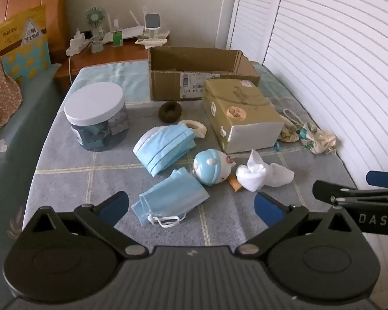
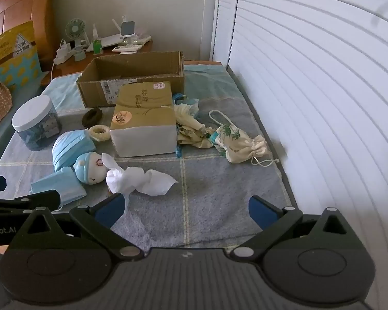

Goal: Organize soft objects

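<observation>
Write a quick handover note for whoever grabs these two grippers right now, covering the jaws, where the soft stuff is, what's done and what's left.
Left gripper: jaws open, empty, above the near face mask.
Right gripper: jaws open, empty, near the white cloth.
All on the blanket: second mask stack, blue-hatted doll, cream scrunchie, dark scrunchie, drawstring pouch beside the paper-wrapped box.
Cardboard box at the back stands open; no soft item shows inside.
Done: apparently nothing sorted yet.
Left: every soft item, probably into the cardboard box.

"das" (white) on right hand-held gripper (image 1: 375,184)
</observation>
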`<state>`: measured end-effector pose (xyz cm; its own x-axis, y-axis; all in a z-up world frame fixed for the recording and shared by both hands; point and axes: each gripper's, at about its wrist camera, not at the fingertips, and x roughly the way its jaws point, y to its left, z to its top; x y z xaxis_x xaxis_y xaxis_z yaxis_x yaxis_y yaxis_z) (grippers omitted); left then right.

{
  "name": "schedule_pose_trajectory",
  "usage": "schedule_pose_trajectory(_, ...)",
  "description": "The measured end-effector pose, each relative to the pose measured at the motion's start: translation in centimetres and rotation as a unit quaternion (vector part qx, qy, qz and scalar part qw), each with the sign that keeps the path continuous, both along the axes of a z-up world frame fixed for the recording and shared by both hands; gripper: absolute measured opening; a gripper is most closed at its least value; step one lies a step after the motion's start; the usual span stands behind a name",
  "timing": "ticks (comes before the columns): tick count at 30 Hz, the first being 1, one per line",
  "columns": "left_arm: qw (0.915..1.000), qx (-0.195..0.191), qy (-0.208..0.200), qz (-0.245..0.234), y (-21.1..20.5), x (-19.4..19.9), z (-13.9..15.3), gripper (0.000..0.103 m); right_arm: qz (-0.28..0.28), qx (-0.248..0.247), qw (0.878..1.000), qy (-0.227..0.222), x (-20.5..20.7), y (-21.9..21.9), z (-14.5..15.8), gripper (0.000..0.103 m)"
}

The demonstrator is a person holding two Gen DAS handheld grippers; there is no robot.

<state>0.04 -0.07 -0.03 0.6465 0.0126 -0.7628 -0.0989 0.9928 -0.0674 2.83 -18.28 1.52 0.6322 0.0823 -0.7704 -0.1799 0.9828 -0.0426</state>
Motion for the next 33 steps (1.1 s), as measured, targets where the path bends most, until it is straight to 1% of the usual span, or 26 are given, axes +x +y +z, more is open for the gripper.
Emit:
schedule_pose_trajectory(5, 1.0000, 0.004, 0.004, 0.007, -0.4, 0.3, -0.1, 0.102, 0.001, 0.004, 1.000, 0.004, 0.0, -0.1, 0.1, 0.103)
schedule_pose_trajectory(6, 1.0000, -0.002, -0.009, -0.001, -0.4, -0.2, 0.2, 0.102, 0.002, 0.005, 1.000, 0.005, 0.0, -0.1, 0.2, 0.103)
schedule_pose_trajectory(9, 1.0000, -0.003, -0.007, 0.000, -0.5, -0.3, 0.2, 0.102, 0.003, 0.003, 1.000, 0.006, 0.4, -0.6, 0.1, 0.103)
schedule_pose_trajectory(11, 1.0000, -0.001, -0.008, -0.001, -0.8, -0.4, 0.2, 0.102, 0.001, -0.003, 1.000, 0.000, 0.2, -0.1, 0.6, 0.103)
schedule_pose_trajectory(13, 0.9999, -0.014, -0.004, 0.001, 0.3, 0.0, 0.4, 0.102, 0.002, -0.002, 1.000, 0.000, 0.4, -0.3, 0.6, 0.103)
schedule_pose_trajectory(33, 0.9999, -0.008, -0.008, 0.001, 0.0, -0.1, 0.5, 0.102, 0.001, -0.005, 1.000, -0.008, 0.1, -0.3, 0.7, 0.103)
